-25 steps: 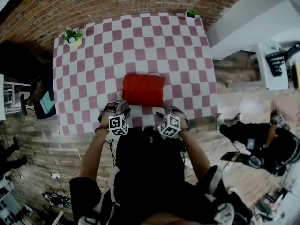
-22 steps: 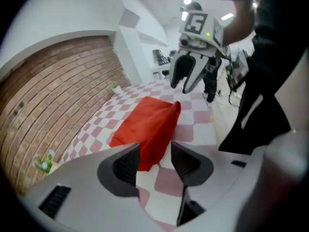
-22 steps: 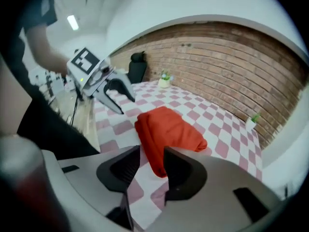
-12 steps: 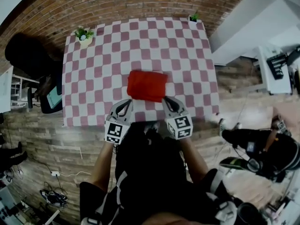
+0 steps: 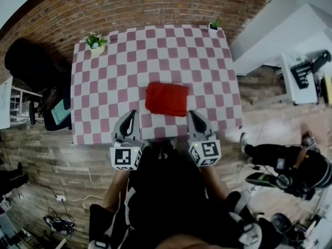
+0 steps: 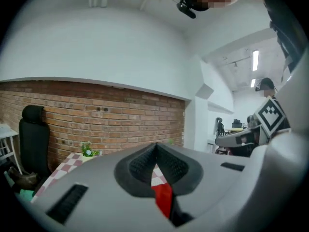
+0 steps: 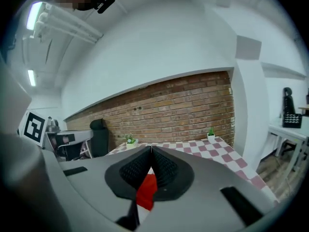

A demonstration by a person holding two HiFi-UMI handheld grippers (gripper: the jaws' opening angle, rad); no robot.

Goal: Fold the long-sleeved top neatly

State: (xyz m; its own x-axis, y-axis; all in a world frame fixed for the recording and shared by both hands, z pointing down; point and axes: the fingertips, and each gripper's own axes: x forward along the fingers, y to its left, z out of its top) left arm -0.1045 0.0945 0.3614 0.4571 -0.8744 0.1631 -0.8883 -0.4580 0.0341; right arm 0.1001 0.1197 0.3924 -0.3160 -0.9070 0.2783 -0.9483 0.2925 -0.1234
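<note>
My left tongs (image 5: 130,115) and right tongs (image 5: 193,115) hang closed and empty over the near edge of the bench (image 5: 104,87), the right pair having just been closing on nothing. If I dip them forward carelessly, they could snag the folded red top (image 5: 166,98) lying just beyond, mid-bench, and drag its layers askew. Farther back, a wide sweep might topple the plant pot (image 5: 96,41) at the far corner.
</note>
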